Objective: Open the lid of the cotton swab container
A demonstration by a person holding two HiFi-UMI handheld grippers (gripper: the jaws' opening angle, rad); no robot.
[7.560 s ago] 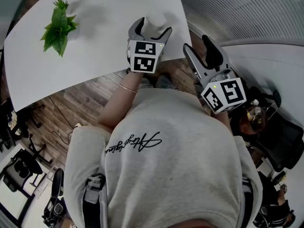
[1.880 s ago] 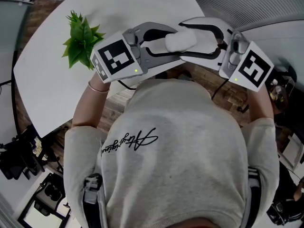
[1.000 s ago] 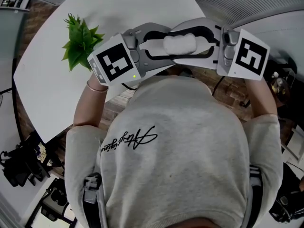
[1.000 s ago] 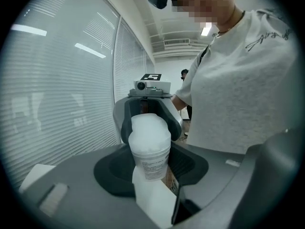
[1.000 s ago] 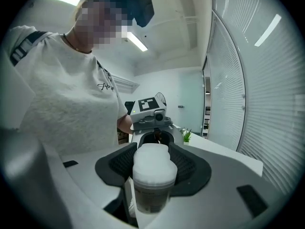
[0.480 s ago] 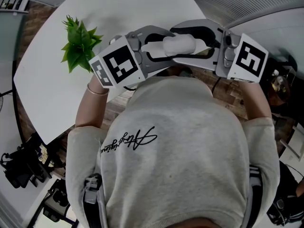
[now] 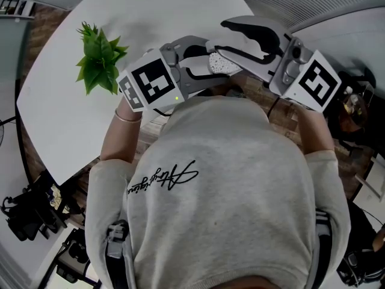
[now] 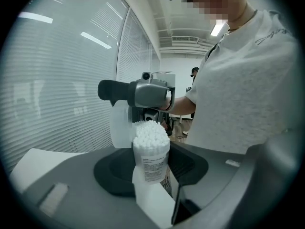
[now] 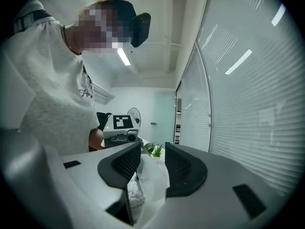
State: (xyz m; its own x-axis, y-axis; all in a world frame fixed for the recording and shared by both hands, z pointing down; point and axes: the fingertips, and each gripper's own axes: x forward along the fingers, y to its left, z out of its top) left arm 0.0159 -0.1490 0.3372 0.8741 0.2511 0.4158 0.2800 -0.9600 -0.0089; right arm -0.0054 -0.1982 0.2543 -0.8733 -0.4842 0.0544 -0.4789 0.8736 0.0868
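The cotton swab container (image 8: 150,157), a clear tub with a printed label, stands upright between the pads of my left gripper (image 8: 151,168), which is shut on it. Its top is uncovered and the white swab heads (image 7: 218,62) show. The translucent lid (image 8: 120,128) is tipped up beside the tub's rim. My right gripper (image 7: 224,39) comes in from the right, level, with the lid (image 9: 151,175) between its dark pads; its jaws have just been closing on it. Whether the lid still hangs on the tub by a hinge I cannot tell.
Both grippers are held in the air above the near edge of a white table (image 7: 168,8). A small green plant (image 7: 99,58) stands on it to the left. Wooden floor (image 7: 153,134) lies below, and slatted blinds (image 9: 248,94) are behind.
The right gripper has swung up and to the right, taking the lid off the tub's top, so the swabs now show. The left gripper has kept its place.
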